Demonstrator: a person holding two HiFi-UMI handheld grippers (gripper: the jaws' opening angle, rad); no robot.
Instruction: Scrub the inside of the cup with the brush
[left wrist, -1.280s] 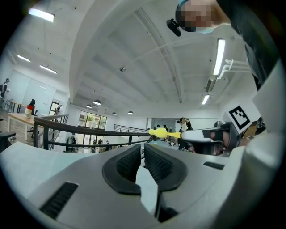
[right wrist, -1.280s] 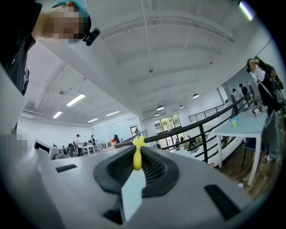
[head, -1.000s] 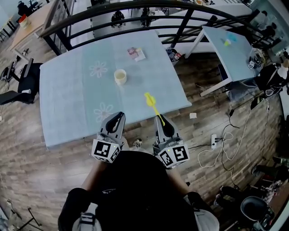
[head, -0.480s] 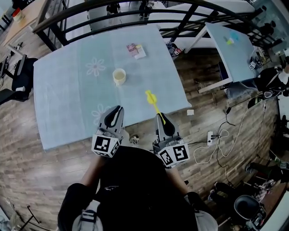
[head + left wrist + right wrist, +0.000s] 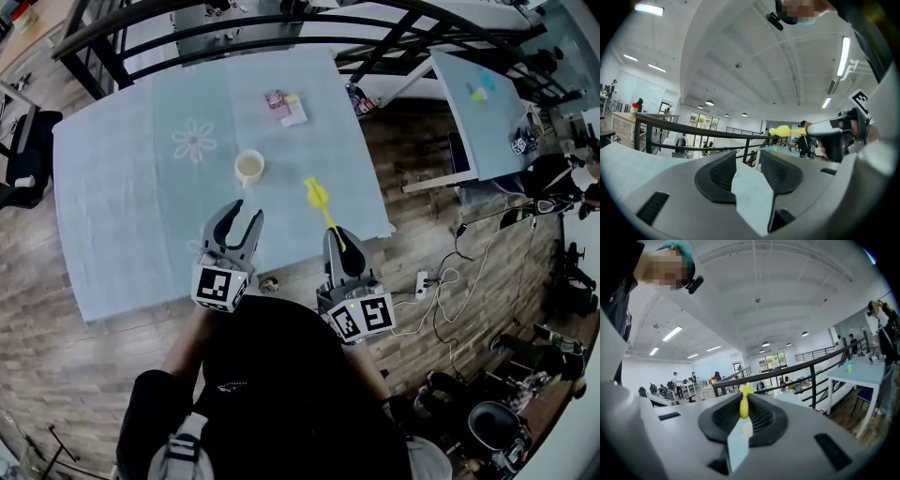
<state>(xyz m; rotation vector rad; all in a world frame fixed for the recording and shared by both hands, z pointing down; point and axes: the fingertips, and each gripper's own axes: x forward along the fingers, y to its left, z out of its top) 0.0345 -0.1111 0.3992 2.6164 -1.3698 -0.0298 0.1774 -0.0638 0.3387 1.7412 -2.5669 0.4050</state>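
Observation:
A cream cup [image 5: 248, 167] stands upright on the light blue tablecloth [image 5: 122, 187], near the table's middle. My left gripper [image 5: 237, 221] hangs over the table's near edge, a little short of the cup. Its jaws have just been opening and stand open with nothing between them; in the left gripper view [image 5: 747, 159] only cloth shows in the gap. My right gripper [image 5: 336, 236] is shut on the handle of a yellow brush [image 5: 319, 202], whose head points forward to the right of the cup. The brush [image 5: 743, 405] also sticks out between the right jaws [image 5: 742, 417], and the left gripper view shows the brush [image 5: 785, 131] at the right.
A small pink and white packet [image 5: 284, 108] lies at the table's far side. A black railing [image 5: 281, 23] runs behind the table. A second table [image 5: 473, 103] stands at the right, with cables and a power strip [image 5: 419, 281] on the wooden floor.
Both grippers have moved forward over the table's near edge, towards the cup. The left jaws, shut before, have spread apart. The right gripper still holds the brush.

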